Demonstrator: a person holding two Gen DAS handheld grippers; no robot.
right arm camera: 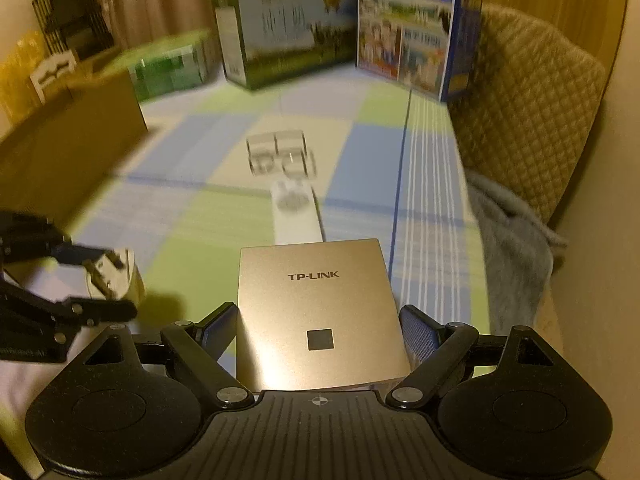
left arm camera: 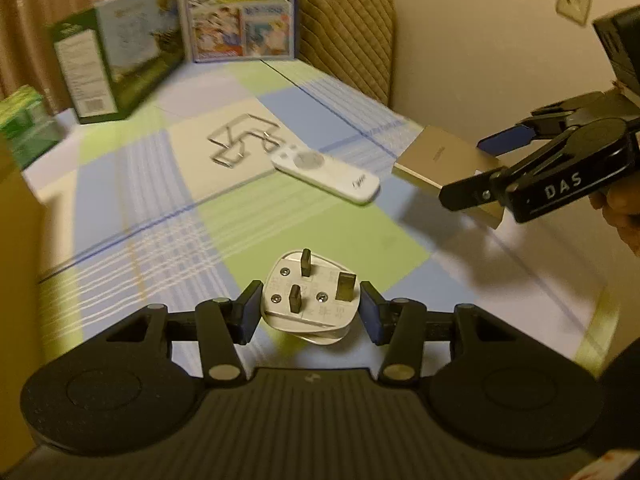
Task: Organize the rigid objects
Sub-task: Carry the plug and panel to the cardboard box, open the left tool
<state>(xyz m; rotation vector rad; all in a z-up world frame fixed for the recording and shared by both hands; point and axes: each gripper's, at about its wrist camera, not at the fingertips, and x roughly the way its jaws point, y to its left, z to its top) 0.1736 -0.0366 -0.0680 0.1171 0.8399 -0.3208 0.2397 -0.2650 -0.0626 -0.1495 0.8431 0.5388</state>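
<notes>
Centre of checked tablecloth [left arm camera: 120, 208] mostly open. Obstacles: clear acrylic stand [left arm camera: 244, 140] with white remote [left arm camera: 328, 174] just beside it, at 12 o'clock. Green box [left arm camera: 116, 56] and blue box [left arm camera: 240, 8] wall off the far edge; brown carton [right arm camera: 68, 148] blocks 9 o'clock; padded chair back [right arm camera: 532, 112] at 2.

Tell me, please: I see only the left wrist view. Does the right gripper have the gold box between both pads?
Observer: Yes. In the right wrist view, the right gripper has one pad against each side of the gold box.
Operator: Is something printed on its top?
Observer: Yes, the word TP-LINK, and below it there is a small black square.
Operator: What is to the right of the table?
Observer: A grey cloth lies on the chair.
</notes>
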